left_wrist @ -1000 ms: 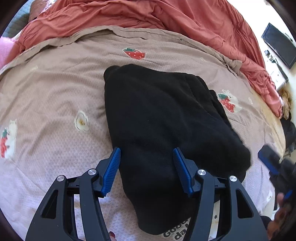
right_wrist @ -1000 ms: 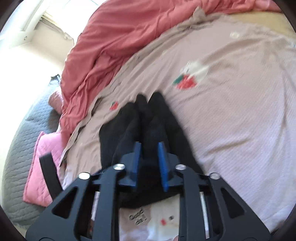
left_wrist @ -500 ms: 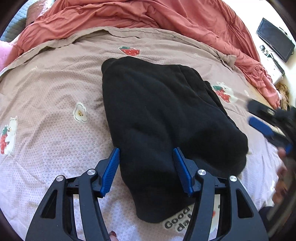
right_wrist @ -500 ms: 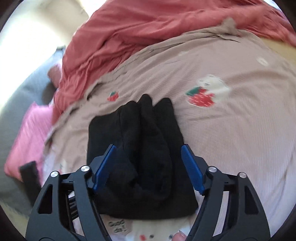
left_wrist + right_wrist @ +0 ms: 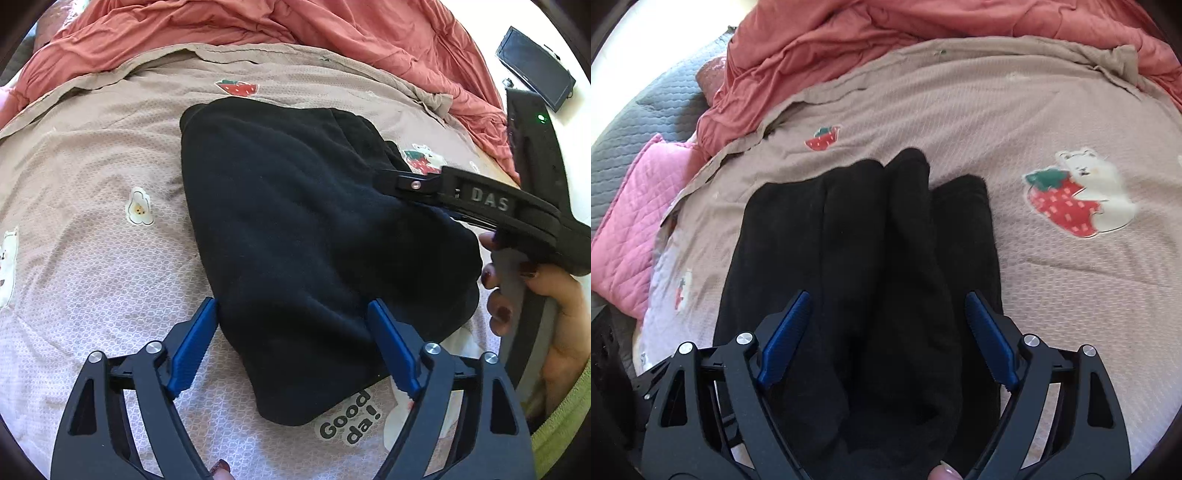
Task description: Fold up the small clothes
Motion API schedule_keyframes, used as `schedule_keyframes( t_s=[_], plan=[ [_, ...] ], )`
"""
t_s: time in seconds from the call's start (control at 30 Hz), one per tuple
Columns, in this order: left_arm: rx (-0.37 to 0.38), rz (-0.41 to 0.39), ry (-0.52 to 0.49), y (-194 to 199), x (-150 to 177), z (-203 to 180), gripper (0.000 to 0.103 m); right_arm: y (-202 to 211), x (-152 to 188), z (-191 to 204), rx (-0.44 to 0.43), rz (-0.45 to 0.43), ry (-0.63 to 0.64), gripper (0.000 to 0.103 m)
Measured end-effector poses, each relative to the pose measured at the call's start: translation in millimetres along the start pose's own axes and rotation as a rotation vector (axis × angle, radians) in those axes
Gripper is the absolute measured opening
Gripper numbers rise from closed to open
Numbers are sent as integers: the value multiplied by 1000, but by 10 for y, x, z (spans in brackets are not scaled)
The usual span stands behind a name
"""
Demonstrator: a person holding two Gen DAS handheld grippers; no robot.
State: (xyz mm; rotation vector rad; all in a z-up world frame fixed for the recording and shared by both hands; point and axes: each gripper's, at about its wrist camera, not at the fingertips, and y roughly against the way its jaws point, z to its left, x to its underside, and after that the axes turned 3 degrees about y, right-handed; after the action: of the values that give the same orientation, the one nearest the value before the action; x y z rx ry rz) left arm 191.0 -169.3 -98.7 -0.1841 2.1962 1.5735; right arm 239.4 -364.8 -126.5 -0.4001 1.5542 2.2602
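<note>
A black fleece garment (image 5: 314, 221) lies folded on the beige strawberry-print bedspread (image 5: 92, 147). My left gripper (image 5: 291, 302) hovers over its near end; the jaws are opening, with the cloth between them and the pads not pressing it. The right wrist view shows the garment (image 5: 868, 240) as several lengthwise folds. My right gripper (image 5: 886, 293) stands over them, its jaws opening and gripping nothing. A hand (image 5: 554, 295) holds that gripper's handle at the right edge of the left wrist view.
A white cloth printed "Good day" (image 5: 351, 417) sticks out from under the black garment. A rumpled red duvet (image 5: 886, 29) lies along the far side. A pink quilted cushion (image 5: 639, 206) and grey quilt (image 5: 657, 99) lie left. A dark screen (image 5: 532, 70) stands far right.
The right gripper let go of the black fold, spread its jaws wide and rolled level, coming in over the garment's right side. The left jaws widened; that hand barely shifted.
</note>
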Motion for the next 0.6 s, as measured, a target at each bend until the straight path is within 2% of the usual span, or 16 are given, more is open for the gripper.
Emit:
schedule_keyframes(
  t_s=[0.07,0.13,0.17,0.23,0.4,0.6],
  plan=[
    [5,5,9,-21,4,11,83,14,6,45,2,-3,23,58],
    [16,9,25,-33,5,30,84,67,-2,92,7,-10,56,45],
    [20,11,30,-38,1,42,84,89,-8,97,4,-18,59,40],
    [26,14,35,-40,1,49,84,114,-11,98,5,-28,52,35],
    [33,17,39,-31,10,63,84,135,-20,187,42,-42,99,34],
    [40,17,36,-18,5,85,84,201,-44,88,58,-88,60,39]
  ],
)
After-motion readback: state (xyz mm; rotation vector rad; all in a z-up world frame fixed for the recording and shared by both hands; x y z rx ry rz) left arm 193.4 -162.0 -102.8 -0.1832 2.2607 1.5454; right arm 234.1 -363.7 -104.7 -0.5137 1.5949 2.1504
